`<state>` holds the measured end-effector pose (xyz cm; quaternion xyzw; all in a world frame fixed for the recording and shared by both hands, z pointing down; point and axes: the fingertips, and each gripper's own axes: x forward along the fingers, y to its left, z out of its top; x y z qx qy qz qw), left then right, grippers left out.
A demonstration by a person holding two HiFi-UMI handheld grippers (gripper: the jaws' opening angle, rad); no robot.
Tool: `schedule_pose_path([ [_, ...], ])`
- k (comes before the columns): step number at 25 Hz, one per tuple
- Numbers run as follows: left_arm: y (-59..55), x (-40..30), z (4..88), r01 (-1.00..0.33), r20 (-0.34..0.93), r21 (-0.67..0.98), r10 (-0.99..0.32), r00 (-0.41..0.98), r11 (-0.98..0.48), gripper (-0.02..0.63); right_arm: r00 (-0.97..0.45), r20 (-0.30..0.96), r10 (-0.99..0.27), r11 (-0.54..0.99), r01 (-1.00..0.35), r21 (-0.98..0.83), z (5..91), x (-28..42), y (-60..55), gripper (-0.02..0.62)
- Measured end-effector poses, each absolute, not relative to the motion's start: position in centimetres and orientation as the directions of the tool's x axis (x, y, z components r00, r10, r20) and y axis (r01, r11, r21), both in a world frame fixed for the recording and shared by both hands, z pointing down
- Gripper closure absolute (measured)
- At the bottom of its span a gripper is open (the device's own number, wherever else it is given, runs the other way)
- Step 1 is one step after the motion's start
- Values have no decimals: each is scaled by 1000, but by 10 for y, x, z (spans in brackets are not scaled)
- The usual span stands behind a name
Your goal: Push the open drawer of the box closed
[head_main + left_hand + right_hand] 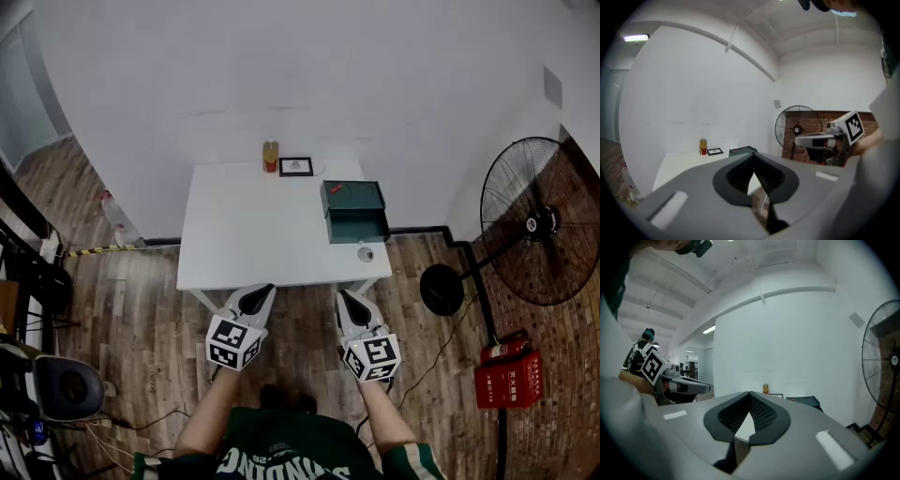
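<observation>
A dark green box (352, 198) stands at the right side of the white table (253, 239), its drawer (358, 226) pulled out toward me. In the left gripper view the box (742, 151) is a small shape far ahead, and in the right gripper view the box (804, 401) peeks over the jaws. My left gripper (260, 293) hovers just off the table's near edge, jaws shut with nothing in them. My right gripper (346, 299) hangs beside it, also shut and empty, well short of the drawer.
At the table's back edge are an orange bottle (271, 156) and a small framed picture (295, 166). A small round white object (366, 254) lies near the front right corner. A standing fan (532, 221) and a red fire extinguisher box (509, 377) are to the right.
</observation>
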<state>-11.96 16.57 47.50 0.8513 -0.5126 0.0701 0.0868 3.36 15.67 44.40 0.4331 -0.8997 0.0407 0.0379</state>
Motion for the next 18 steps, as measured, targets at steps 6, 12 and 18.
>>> schedule_pose_path([
  [6,160,-139,487,-869,230,75,-839,493,-489,554,-600,120,-791,598,-799,-61,456,17,152,594],
  [12,153,-147,497,-845,252,87,-809,531,-528,554,-559,129,-819,551,-829,-90,466,13,150,594],
  [18,126,-146,502,-826,254,89,-789,559,-557,554,-531,132,-837,521,-848,-99,477,16,130,594],
])
